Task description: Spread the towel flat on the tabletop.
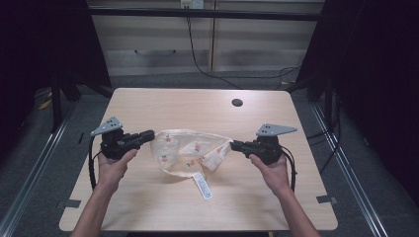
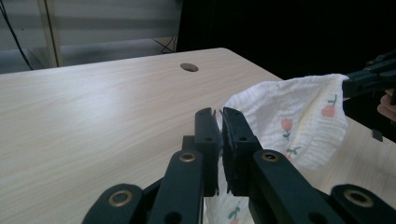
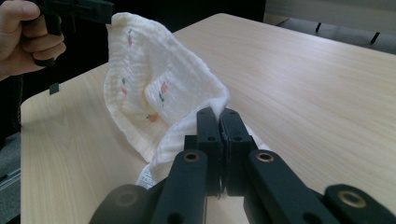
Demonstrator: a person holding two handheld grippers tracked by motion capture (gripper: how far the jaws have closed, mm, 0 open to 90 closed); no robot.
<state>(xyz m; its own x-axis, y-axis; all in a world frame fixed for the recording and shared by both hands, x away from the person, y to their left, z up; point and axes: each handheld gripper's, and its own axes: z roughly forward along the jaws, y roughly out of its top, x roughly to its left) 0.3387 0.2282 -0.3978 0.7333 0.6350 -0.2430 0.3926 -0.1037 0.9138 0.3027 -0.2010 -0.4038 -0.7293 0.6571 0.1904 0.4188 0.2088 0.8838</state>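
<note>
Both tools clamped on opposite edges of the floral baby garment (image 1: 190, 153) sagging over the counter (image 1: 148, 106): left tool (image 1: 150, 134) and right tool (image 1: 233, 144) should pull apart evenly, avoiding twist.

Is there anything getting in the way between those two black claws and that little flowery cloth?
Nothing visible does. The left gripper and the right gripper each already pinch an edge of the flowery cloth, holding it stretched between them above the table.
</note>
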